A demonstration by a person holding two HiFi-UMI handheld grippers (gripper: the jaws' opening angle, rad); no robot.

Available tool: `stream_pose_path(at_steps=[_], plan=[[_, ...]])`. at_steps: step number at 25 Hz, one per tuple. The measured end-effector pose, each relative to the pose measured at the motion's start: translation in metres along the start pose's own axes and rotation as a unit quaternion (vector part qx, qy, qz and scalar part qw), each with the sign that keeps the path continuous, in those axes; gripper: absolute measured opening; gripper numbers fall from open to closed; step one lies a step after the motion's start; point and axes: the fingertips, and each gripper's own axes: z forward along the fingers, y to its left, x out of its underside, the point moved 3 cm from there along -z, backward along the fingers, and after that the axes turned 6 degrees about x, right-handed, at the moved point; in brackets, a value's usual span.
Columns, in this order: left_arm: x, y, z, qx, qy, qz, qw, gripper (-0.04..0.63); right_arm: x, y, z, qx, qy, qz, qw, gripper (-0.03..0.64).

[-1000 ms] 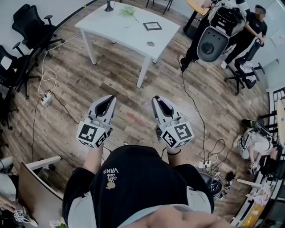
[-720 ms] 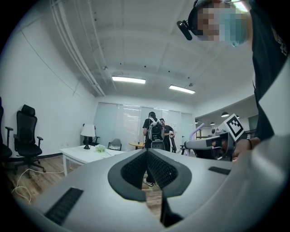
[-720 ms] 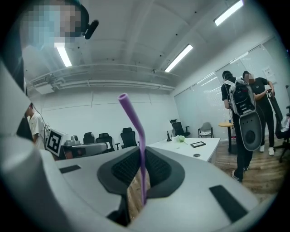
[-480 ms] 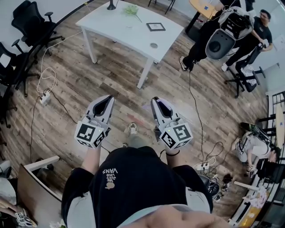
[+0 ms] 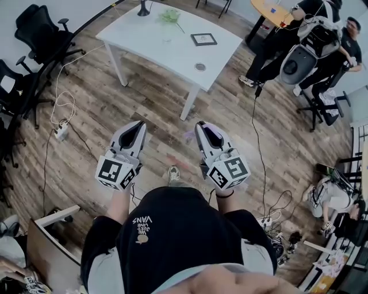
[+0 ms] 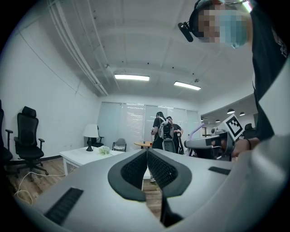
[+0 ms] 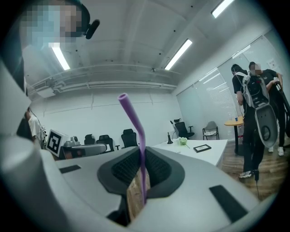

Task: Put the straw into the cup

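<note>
My right gripper (image 5: 202,127) (image 7: 141,153) is shut on a purple straw (image 7: 134,123), which stands up out of the jaws with its top bent to the left. A faint stretch of the straw (image 5: 190,135) shows beside that gripper in the head view. My left gripper (image 5: 140,128) (image 6: 146,152) is shut with nothing between its fingers. Both are held level, side by side, in front of the person's body. Ahead stands a white table (image 5: 150,43) (image 7: 213,149); a small round cup-like thing (image 5: 199,66) sits near its near right corner.
On the table are a lamp (image 5: 141,8), a green plant (image 5: 169,15) and a picture frame (image 5: 203,39). Black office chairs (image 5: 40,34) and a floor cable (image 5: 62,106) lie at left. People with bulky gear (image 5: 305,54) stand at upper right. A desk corner (image 5: 49,241) is at lower left.
The table has drawn nearer in the head view as the person walks toward it. Both grippers keep their pose and the straw stays gripped. The people at upper right have shifted rightward.
</note>
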Motion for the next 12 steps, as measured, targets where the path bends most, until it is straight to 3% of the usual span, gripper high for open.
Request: stream_pose_path(at_steps=[12], plan=[[0.0,0.033,0.074,-0.021,0.001,0.002,0.9998,0.017,-0.013,-0.068,0.055,-0.013,0.008,-0.003,1.0,0.041]])
